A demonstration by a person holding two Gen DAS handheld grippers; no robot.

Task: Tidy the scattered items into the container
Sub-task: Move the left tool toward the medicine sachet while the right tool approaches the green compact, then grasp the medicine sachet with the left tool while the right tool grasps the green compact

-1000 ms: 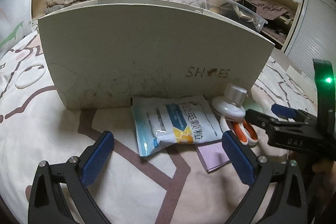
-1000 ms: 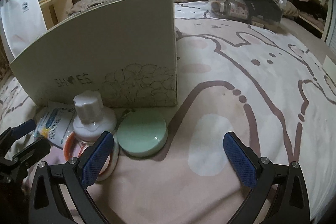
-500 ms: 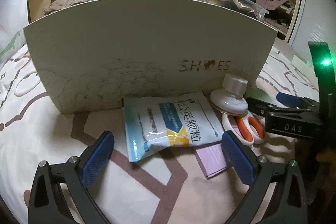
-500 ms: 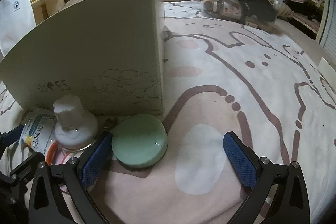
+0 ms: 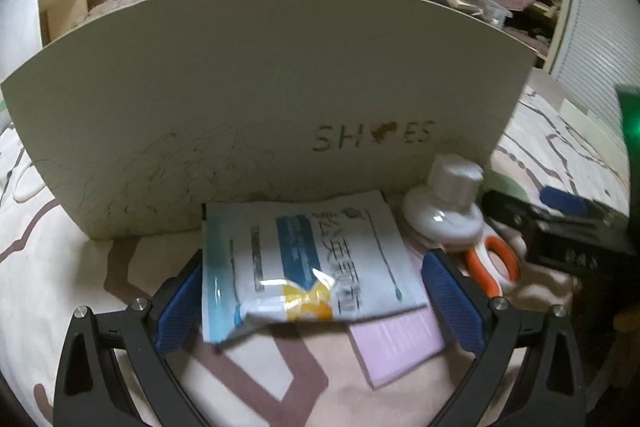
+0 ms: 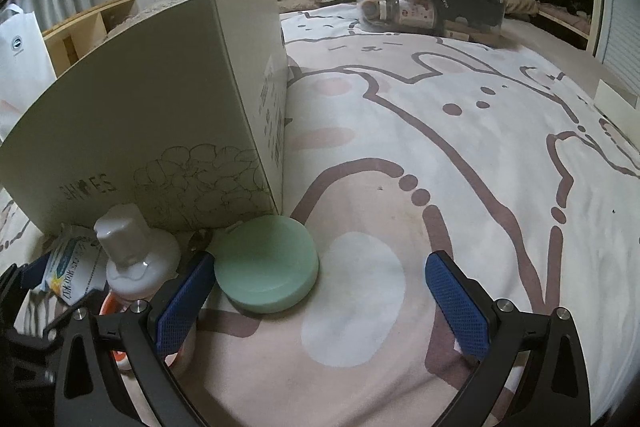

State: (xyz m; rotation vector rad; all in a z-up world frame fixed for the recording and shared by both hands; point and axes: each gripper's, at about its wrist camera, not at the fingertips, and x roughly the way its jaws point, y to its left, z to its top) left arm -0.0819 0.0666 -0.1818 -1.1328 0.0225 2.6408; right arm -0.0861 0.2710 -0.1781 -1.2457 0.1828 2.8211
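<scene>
While both tongs stand wide open, left tongs (image 5: 312, 291) straddle the powder sachet (image 5: 308, 263) lying on the bed (image 6: 460, 155) against the shoe box (image 5: 248, 91); right tongs (image 6: 320, 299) flank the green compact (image 6: 266, 265).

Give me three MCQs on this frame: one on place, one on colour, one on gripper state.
1. Where does the sachet lie?
A. between the left gripper's open fingers
B. inside the shoe box
C. on top of the round case

2. What colour is the round case?
A. orange
B. pale green
C. black

3. The right gripper is:
A. shut on the white bottle
B. open and holding nothing
C. shut on the scissors

Answers: 1 A, a blue pad flanks each side of the sachet. 2 B, green in the right wrist view. 3 B, its fingers stand wide apart over bare bedding.
</scene>
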